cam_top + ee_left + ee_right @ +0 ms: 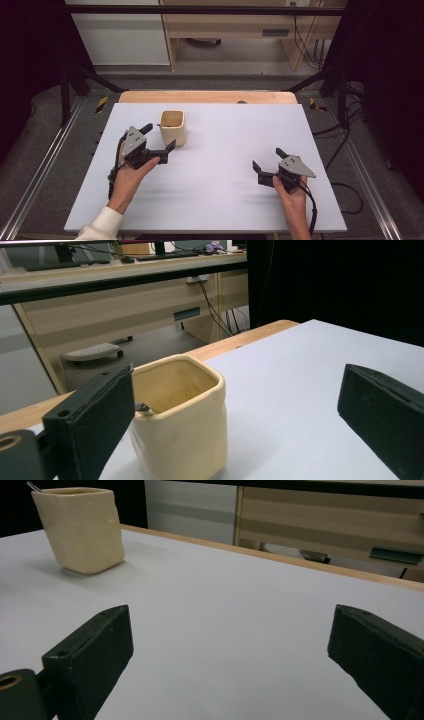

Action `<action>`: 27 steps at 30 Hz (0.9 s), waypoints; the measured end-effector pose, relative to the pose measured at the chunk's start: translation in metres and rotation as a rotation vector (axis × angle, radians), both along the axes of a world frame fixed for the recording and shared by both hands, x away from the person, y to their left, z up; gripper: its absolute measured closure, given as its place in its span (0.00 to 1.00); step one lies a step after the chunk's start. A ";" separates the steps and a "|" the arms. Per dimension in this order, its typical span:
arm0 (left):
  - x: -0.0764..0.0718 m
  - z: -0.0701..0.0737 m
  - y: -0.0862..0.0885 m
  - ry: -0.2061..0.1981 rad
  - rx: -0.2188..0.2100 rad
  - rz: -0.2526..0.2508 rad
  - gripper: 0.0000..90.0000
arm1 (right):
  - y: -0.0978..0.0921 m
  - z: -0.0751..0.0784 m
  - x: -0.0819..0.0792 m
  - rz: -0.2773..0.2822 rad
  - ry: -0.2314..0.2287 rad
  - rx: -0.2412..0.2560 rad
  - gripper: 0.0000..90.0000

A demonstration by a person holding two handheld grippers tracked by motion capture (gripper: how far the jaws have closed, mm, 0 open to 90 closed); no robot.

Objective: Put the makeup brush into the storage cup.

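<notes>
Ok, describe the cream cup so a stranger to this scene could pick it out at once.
Start from the white table top and look to its far left part, just ahead of the left gripper, whose jaws stand open beside it. There stands the cream cup, upright and squarish with rounded corners and slightly dented walls. It is the lone vessel on the board, with a thin dark tip poking over its rim.

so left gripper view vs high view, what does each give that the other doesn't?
Left gripper view: a look into the cream cup, with a small dark tip resting at its inner rim, and a keyboard on a shelf beyond the table.

High view: both hands, the left gripper open beside the cup, the right gripper open and well clear of it, and the table's full outline.

Both: the upright cup and the white tabletop.
</notes>
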State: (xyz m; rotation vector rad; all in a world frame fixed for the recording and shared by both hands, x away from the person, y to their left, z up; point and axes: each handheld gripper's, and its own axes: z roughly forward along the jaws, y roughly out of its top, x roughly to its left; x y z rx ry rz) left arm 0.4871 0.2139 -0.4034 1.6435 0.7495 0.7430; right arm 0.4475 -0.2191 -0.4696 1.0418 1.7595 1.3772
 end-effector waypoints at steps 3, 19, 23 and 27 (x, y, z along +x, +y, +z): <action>-0.003 -0.002 0.000 0.002 -0.013 0.004 0.02 | 0.000 0.000 0.000 0.000 0.002 0.000 0.05; -0.021 -0.007 0.001 -0.018 -0.026 0.018 0.02 | 0.001 -0.001 0.000 0.009 -0.001 -0.009 0.05; -0.026 -0.009 0.002 -0.017 -0.023 0.012 0.02 | 0.001 -0.001 0.000 0.009 0.001 -0.010 0.05; -0.032 -0.014 0.003 -0.008 -0.027 0.009 0.02 | 0.001 -0.001 0.000 0.009 0.003 -0.009 0.05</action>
